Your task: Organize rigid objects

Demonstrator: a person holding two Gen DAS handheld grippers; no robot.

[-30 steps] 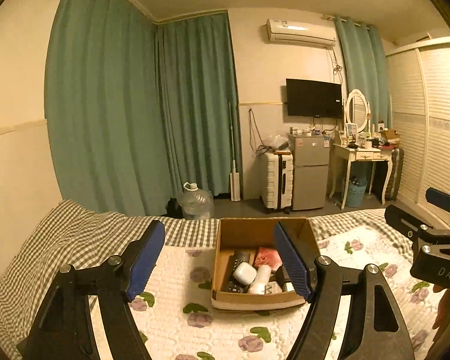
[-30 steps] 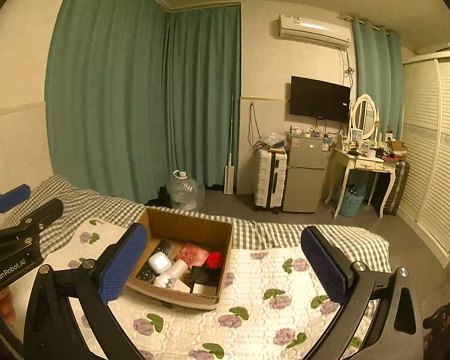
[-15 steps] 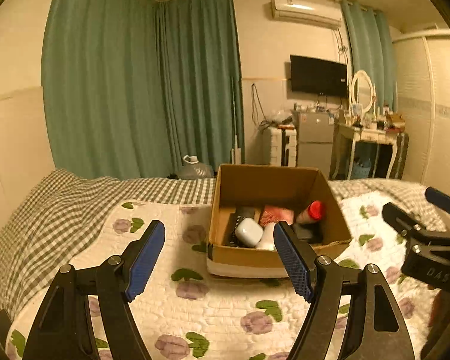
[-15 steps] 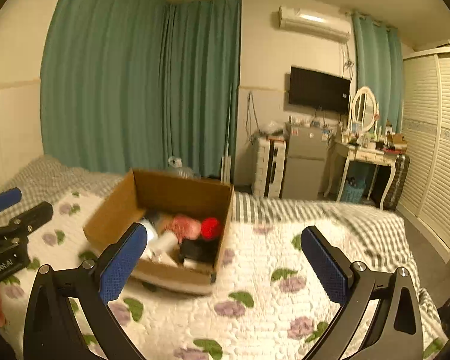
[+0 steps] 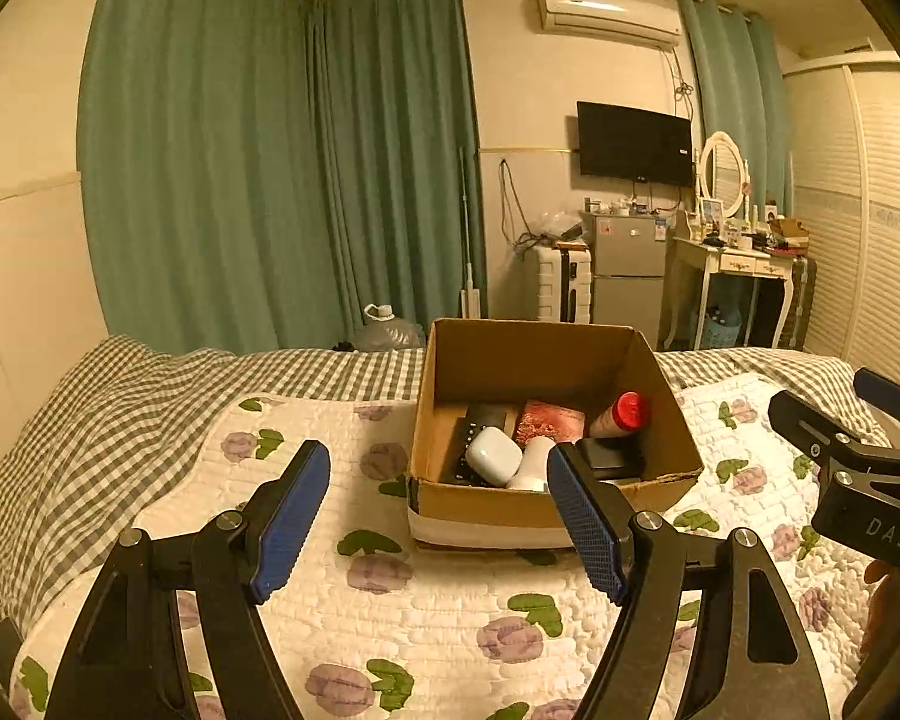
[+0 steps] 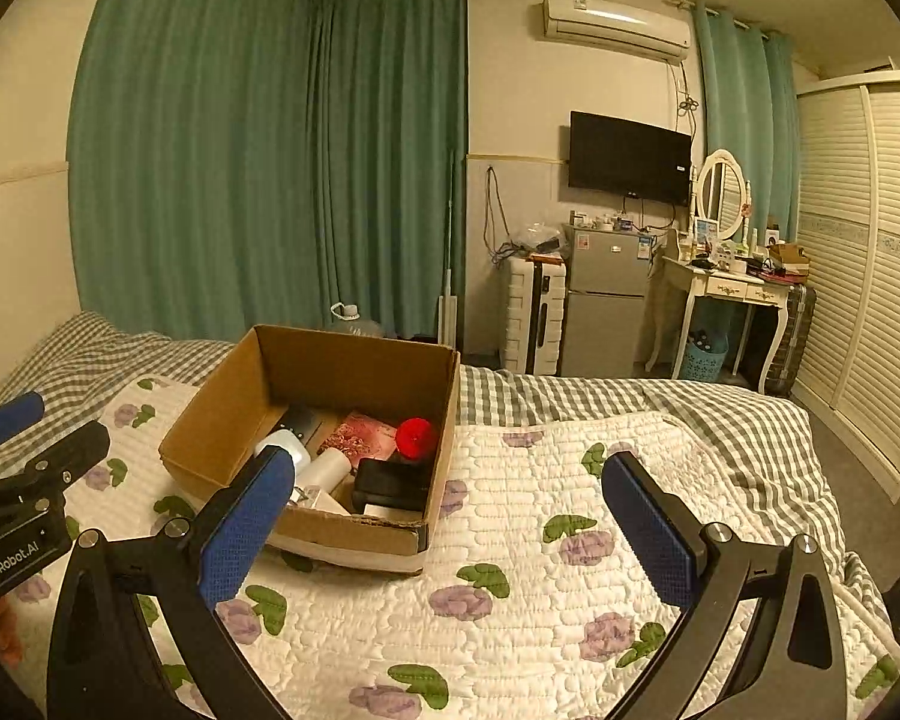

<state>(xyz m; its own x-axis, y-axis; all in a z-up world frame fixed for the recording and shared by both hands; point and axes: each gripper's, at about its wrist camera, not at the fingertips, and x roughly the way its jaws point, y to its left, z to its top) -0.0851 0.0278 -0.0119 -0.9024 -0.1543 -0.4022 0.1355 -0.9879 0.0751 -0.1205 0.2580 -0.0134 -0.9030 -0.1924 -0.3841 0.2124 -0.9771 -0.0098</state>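
- The bed (image 5: 390, 612), under a white quilt printed with flowers, carries everything; bare quilt lies open on all sides of the box, most widely at 3 o'clock of it in the right wrist view.
- The cardboard box (image 5: 546, 504) stands open-topped on the quilt with its flaps gone or folded away. In the left wrist view it sits at 12 to 1 o'clock of the jaws, squarely ahead; in the right wrist view (image 6: 306, 531) it is off at 10 to 11 o'clock.
- The rigid things all lie inside the box: none shows on the quilt. This would fit things gathered and done with, or a full box waiting to be sorted out; the pictures do not say which.
- Left gripper (image 5: 438, 510): jaws spread wide, nothing between them. It is the nearer one and lines up with the box, whose near wall stands between the jaws and the contents, so any reach has to come over that rim from above.
- Right gripper (image 6: 447, 513): jaws spread wide and bare; it hangs over open quilt to the box's right.
- Black case (image 6: 393, 483) lies flat in the near right corner, tight to both walls.
- White bottle (image 6: 324, 468) lies on its side, long axis running roughly 2 to 8 o'clock in the right wrist view.
- Red-capped bottle (image 5: 621, 414) leans against the right wall, cap uppermost.
- White pod-shaped case (image 5: 492, 456) rests on a dark flat remote, clear on top and the easiest to take.
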